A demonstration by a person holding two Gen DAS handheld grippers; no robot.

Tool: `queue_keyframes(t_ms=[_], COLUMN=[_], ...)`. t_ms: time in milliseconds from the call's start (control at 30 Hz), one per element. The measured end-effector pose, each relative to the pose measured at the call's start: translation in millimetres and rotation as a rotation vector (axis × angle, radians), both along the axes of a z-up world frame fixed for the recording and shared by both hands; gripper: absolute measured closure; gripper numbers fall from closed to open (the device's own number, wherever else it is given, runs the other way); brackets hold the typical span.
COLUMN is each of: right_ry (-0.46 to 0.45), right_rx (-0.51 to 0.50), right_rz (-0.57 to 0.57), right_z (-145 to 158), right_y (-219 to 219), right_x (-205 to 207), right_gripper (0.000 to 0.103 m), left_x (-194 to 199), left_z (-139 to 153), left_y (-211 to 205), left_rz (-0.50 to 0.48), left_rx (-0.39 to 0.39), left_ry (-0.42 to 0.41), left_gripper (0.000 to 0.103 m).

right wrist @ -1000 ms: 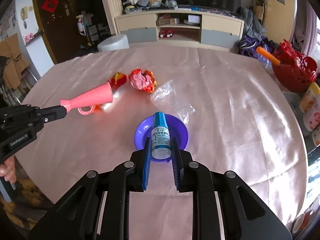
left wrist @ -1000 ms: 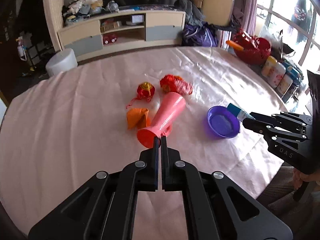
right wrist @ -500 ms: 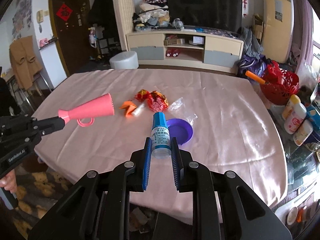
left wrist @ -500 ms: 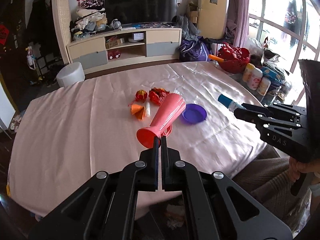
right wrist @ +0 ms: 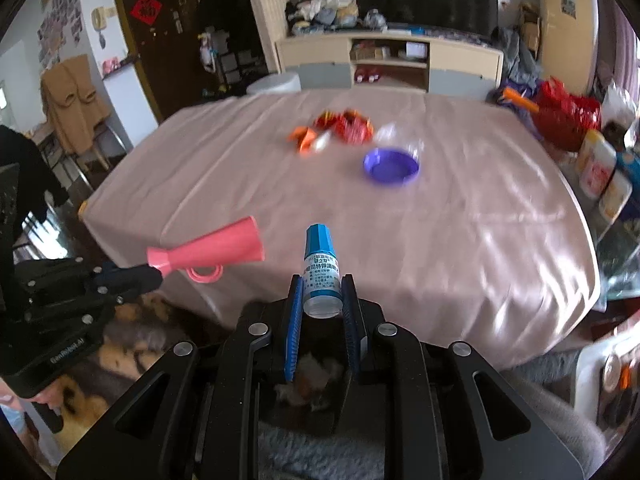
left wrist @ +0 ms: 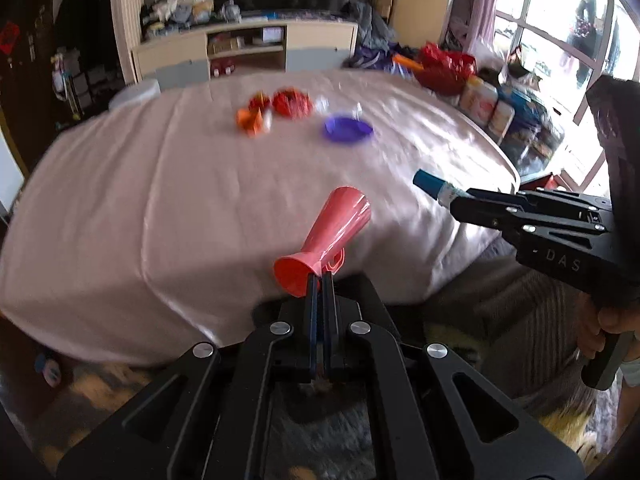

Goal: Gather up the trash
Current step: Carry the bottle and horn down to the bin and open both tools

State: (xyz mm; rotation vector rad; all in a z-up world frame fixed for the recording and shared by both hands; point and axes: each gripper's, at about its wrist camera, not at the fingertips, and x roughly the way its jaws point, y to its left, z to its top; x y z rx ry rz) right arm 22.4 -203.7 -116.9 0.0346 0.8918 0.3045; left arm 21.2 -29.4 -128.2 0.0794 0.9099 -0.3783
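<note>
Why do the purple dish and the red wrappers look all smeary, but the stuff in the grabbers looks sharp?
In the left wrist view the round purple plastic dish and crinkled red wrappers are motion-blurred, while the held pink plastic horn stays crisp; in the right wrist view the small blue-capped bottle is sharp, the pink tablecloth smeared with window glare.

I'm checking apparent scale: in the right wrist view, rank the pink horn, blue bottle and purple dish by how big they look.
1. pink horn
2. blue bottle and purple dish: similar; the bottle is much nearer the camera, so unranked.
</note>
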Motion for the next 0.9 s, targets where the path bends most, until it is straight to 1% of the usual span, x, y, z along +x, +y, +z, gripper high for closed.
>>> queue_keyframes(t_ms=[133, 233, 400, 600, 800, 900], right_ry=[0.063, 0.1, 0.166, 0.271, 0.318, 0.332], right_rx=[0.011, 0.011, 0.011, 0.039, 0.059, 0.058], right_rz=[-0.008, -0.01, -0.016, -0.022, -0.018, -0.023], right_z=[-28, -47, -74, -110, -126, -131], right_y=[2, 5, 11, 16, 22, 25], right_x=[-9, -13, -12, -8, -2, 3], right_gripper=[0.082, 0.082, 0.082, 0.082, 0.082, 0.082], left_x=[-12, -17, -12, -7, 0, 2], left_z=[-31, -59, -90, -116, -132, -139], left_y=[-3, -6, -7, -7, -6, -5], left_rz=[-0.001, -0.002, 0.011, 0.017, 0.026, 0.028], left_rx=[0.004, 0.032, 0.053, 0.047, 0.019, 0.019], left_ry=[0.071, 0.117, 0.19, 0.265, 0.323, 0.333], left_gripper=[0.102, 0.102, 0.102, 0.102, 0.102, 0.102])
